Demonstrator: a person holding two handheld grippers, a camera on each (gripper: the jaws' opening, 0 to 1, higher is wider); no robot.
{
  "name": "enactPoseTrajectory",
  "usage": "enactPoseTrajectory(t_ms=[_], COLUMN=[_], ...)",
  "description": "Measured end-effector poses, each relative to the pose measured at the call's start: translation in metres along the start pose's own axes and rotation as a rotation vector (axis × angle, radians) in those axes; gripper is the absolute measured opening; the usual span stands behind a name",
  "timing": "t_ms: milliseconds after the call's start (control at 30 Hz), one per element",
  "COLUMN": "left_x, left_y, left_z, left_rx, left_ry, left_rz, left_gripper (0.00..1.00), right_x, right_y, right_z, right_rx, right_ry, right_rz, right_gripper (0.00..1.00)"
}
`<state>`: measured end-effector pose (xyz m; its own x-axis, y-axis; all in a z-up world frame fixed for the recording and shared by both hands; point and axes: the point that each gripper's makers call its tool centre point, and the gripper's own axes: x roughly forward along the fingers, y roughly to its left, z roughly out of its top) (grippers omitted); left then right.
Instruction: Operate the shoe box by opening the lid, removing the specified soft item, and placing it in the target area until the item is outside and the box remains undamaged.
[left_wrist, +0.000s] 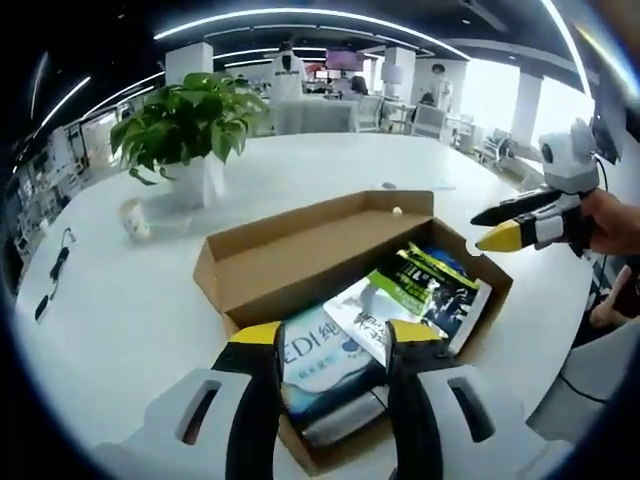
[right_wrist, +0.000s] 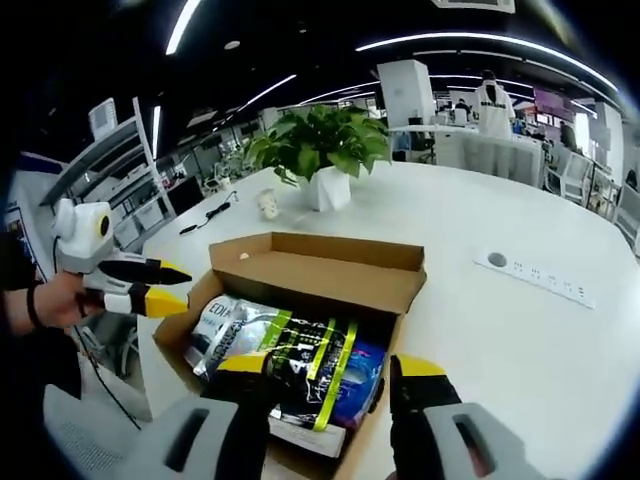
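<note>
An open cardboard shoe box (left_wrist: 300, 255) (right_wrist: 310, 270) lies on the white table, its lid folded back flat. Inside are soft packs: a white and blue one (left_wrist: 315, 365) (right_wrist: 222, 325), a white and green one (left_wrist: 370, 305), and a black one with green stripes (left_wrist: 435, 285) (right_wrist: 310, 360). My left gripper (left_wrist: 333, 340) hovers open over one end of the box, holding nothing; it also appears beside the box's left corner (right_wrist: 175, 287). My right gripper (right_wrist: 332, 368) is open above the other end, and it hangs just off the box's right corner (left_wrist: 500, 225), held by a hand.
A potted plant (left_wrist: 190, 125) (right_wrist: 320, 150) stands beyond the box, with a small pale cup (left_wrist: 135, 220) (right_wrist: 267, 203) beside it. A black cable (left_wrist: 55, 265) lies at the far left. A socket strip (right_wrist: 535, 275) is set into the table to the right. People stand in the background.
</note>
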<state>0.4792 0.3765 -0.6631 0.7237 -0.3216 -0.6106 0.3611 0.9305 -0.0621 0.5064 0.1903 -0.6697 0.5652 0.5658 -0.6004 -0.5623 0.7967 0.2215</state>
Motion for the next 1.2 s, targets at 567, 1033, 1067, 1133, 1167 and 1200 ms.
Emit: enactPoseTrajectory(t_ms=[567,1033,1067,1133,1167,1200], left_x=[0.012,0.031,0.032,0.032,0.032,0.034], left_y=[-0.006,-0.034,-0.033,-0.033,-0.034,-0.033], left_z=[-0.037,-0.05,-0.05,-0.049,-0.048,-0.047], left_rx=[-0.072,-0.117,-0.124,-0.147,-0.159,-0.161], left_ry=[0.054,0.105,0.111,0.112,0.114,0.117], left_rz=[-0.019,-0.076,-0.075,-0.077,-0.081,-0.081], left_gripper=[0.39,0.34,0.32,0.32,0.31,0.31], right_x=[0.022,0.037,0.039,0.041,0.043,0.044], right_y=[0.008,0.008,0.008,0.009,0.009,0.009], right_z=[-0.024,-0.03,-0.031,-0.033,-0.035,-0.035], right_rx=[-0.013,-0.002,-0.006,-0.032,-0.041,-0.047], right_ry=[0.074,0.136,0.142,0.162,0.172,0.178], right_rz=[0.03,0.032,0.034,0.031,0.029,0.029], right_gripper=[0.42,0.37,0.37,0.37,0.37,0.37])
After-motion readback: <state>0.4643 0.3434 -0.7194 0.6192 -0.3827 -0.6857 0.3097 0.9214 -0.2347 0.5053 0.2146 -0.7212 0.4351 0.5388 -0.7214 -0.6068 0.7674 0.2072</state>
